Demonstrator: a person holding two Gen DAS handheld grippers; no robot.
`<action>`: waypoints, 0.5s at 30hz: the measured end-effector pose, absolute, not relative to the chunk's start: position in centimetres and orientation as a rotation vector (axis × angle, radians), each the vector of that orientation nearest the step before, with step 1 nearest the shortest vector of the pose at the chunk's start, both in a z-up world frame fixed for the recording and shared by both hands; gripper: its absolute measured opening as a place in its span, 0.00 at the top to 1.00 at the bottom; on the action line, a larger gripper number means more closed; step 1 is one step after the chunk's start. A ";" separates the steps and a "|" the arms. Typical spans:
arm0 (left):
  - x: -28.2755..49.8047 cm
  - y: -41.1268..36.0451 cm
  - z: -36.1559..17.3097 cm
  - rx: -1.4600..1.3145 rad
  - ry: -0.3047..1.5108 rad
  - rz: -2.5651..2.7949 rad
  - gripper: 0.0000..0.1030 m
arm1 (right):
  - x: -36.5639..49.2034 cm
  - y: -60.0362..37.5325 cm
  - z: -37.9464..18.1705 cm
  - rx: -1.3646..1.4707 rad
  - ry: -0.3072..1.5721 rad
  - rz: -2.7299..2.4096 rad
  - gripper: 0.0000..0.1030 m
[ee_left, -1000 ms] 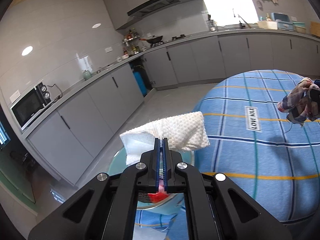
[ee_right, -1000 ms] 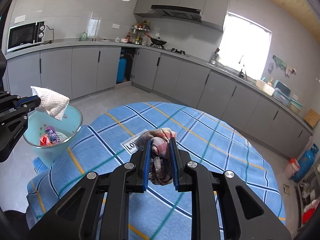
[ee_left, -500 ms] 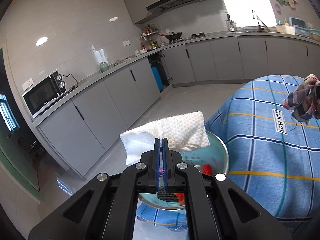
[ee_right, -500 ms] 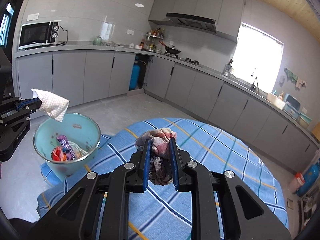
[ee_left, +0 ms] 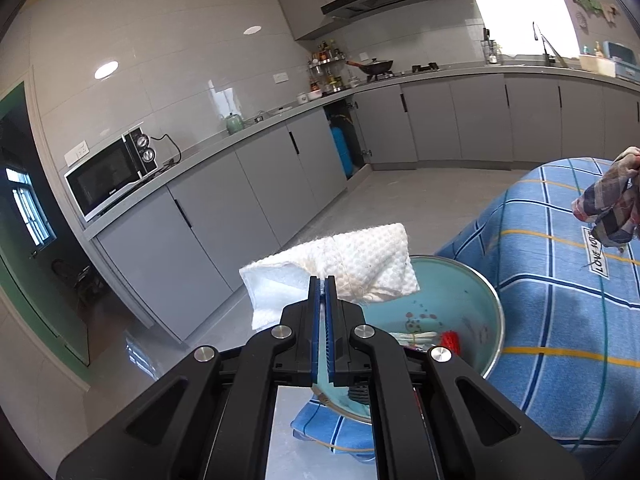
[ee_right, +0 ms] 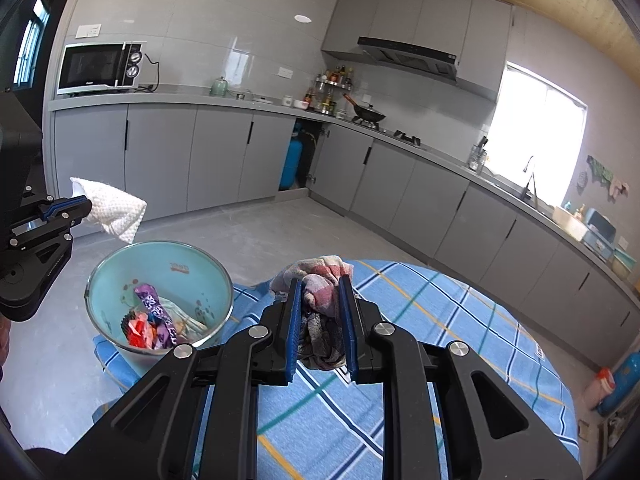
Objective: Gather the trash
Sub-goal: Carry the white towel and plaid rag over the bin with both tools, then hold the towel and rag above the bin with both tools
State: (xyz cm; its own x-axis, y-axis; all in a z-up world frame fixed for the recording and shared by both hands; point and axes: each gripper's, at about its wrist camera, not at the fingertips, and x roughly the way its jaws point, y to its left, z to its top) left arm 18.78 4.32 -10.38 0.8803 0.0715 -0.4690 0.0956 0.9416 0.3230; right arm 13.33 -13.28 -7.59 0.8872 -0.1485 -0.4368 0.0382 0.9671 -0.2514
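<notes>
Partly, the left gripper (ee_left: 324, 280) hides the bin's (ee_left: 490, 304) trash (wrappers).

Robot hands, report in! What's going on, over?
Left gripper shut on white paper towel, above teal trash bin. Right gripper shut on plaid cloth. Nothing blocking.

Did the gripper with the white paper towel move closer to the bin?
Yes. In the right wrist view the left gripper and white paper towel now hang beside the bin rim, further left of it than before.
</notes>
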 end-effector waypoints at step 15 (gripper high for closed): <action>19.8 6.5 -10.1 0.322 0.503 0.033 0.98 | 14.7 -10.7 -7.1 -0.269 0.451 -0.036 0.82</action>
